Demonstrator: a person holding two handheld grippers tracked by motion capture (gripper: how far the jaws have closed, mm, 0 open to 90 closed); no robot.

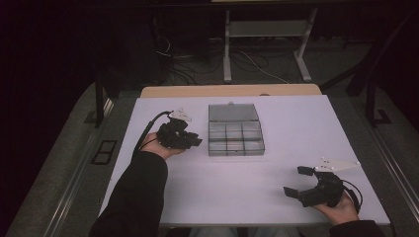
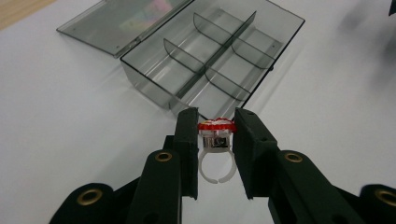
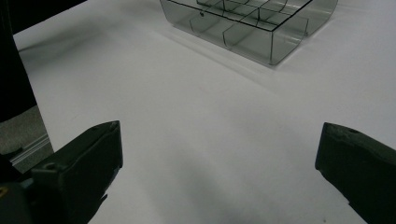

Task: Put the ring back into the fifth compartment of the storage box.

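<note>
My left gripper [image 2: 216, 122] is shut on a toy ring [image 2: 215, 140] with a red-rimmed top and a white band, held just short of a smoky clear compartment box [image 2: 212, 56] whose lid lies open behind it. In the high view the left gripper [image 1: 193, 140] hovers at the left side of the box [image 1: 235, 138]. My right gripper [image 1: 297, 181] rests near the table's front right corner, its jaws wide open with nothing between them. The right gripper view has those jaws [image 3: 219, 154] spread over bare white table, with the box [image 3: 252, 23] farther off.
The white table [image 1: 276, 192] has a wooden strip [image 1: 232, 91] along its far edge. Beyond it are metal table legs and cables on a dark floor. The box's compartments look empty.
</note>
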